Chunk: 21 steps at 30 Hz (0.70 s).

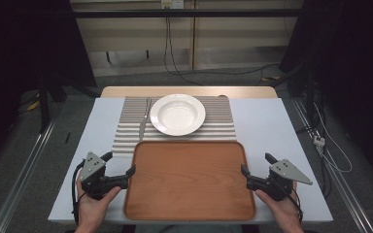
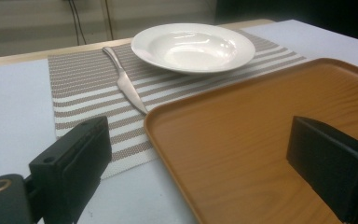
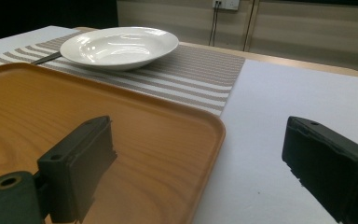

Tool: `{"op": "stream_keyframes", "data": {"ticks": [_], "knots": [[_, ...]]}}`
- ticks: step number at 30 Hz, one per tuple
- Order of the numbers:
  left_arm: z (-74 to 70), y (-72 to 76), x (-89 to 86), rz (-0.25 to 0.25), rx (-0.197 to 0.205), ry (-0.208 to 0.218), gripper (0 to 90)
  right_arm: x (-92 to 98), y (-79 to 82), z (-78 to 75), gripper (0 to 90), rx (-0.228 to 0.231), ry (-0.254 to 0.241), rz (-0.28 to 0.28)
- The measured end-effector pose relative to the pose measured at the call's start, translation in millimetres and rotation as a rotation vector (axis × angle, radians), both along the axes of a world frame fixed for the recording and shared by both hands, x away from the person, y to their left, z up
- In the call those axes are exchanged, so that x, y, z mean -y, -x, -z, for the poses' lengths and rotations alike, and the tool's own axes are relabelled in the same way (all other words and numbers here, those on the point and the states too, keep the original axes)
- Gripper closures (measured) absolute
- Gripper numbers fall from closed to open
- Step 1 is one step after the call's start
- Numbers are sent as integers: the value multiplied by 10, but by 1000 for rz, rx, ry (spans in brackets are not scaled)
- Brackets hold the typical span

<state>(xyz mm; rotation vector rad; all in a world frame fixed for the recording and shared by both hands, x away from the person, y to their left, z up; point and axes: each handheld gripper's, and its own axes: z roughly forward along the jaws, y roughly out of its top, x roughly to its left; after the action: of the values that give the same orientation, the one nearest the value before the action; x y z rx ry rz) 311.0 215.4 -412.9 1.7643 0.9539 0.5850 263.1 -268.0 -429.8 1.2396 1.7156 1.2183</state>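
The wooden tray lay flat on the worktop, its far edge overlapping the striped placemat. The left tool and right tool each stood wide at 1 of the tray's 2 side rims, straddling the rim but not pressing it. The tray looked stiff, fairly light and smooth, so it might slip; gripping both raised side rims near the middle should keep it level.
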Motion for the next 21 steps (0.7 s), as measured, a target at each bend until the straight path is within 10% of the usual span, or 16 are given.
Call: {"op": "stream_keyframes", "data": {"ticks": [21], "knots": [[-17, 7, 24, -3, -8, -5, 79, 9, 1, 11, 83, -14, -25, 22]]}}
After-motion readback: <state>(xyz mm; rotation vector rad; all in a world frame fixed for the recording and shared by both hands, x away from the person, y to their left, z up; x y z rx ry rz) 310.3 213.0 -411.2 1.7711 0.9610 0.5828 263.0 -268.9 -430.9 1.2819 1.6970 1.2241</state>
